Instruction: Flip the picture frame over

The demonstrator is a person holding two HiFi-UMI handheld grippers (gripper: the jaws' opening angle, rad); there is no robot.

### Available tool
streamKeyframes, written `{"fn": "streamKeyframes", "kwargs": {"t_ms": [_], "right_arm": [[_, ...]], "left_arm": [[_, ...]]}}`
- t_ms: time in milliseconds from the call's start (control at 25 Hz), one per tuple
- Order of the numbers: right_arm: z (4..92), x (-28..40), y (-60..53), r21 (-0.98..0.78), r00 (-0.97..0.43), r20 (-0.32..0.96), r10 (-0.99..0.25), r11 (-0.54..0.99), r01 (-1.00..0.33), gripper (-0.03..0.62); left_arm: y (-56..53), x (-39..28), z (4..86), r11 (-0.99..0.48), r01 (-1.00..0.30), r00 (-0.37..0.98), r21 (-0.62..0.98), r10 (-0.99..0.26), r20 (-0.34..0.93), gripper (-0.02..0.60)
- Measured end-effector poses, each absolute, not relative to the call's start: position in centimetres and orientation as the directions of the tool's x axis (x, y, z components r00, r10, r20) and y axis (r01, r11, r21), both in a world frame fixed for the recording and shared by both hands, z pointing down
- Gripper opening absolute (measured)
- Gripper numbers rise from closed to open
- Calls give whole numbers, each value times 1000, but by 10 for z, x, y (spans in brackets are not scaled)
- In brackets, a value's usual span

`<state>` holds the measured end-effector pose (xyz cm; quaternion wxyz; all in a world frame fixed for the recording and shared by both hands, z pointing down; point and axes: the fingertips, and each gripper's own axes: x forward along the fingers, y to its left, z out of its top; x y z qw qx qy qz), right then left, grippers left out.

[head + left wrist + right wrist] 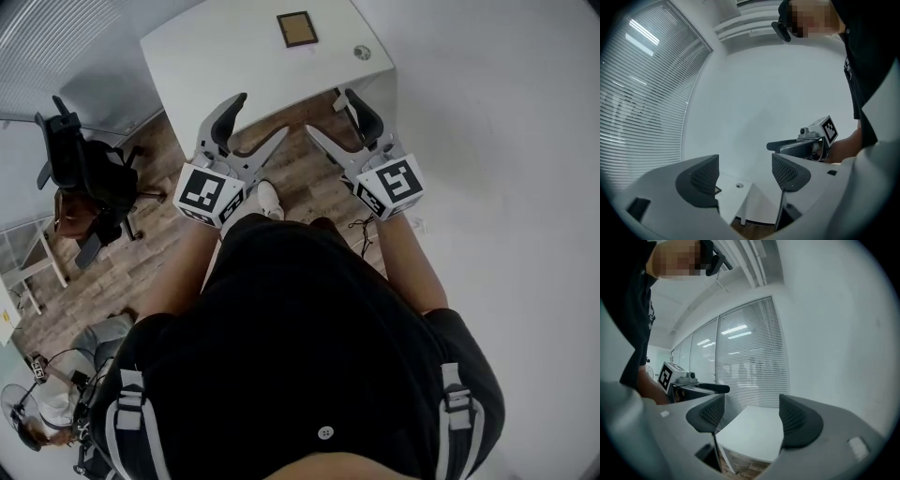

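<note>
Left gripper point(262, 114): jaws apart, empty.
Right gripper point(324, 112): the same.
Picture frame point(297, 29): flat on desk point(216, 66), well apart.
Risk: my jaw may skid it away.

Bright, even indoor light; ceiling strips glare through blinds point(750, 357). Fisheye bends edges, corners vignette black.

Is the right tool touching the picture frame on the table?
Apart. Head view: the right tool hovers near the table edge; the picture frame lies farther back.
</note>
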<state>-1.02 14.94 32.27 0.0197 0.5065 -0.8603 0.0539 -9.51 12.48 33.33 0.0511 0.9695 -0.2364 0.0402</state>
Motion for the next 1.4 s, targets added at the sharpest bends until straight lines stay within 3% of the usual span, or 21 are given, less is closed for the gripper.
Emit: {"fn": "streamKeyframes", "kwargs": {"t_ms": [640, 1400], "right_arm": [[341, -6, 80, -103, -432, 128, -893, 421, -901, 360], [354, 105, -49, -128, -628, 102, -771, 616, -777, 360]], "left_arm": [[46, -93, 350, -905, -412, 908, 105, -399, 129, 339], [-53, 14, 349, -776, -627, 775, 60, -615, 146, 339]]}}
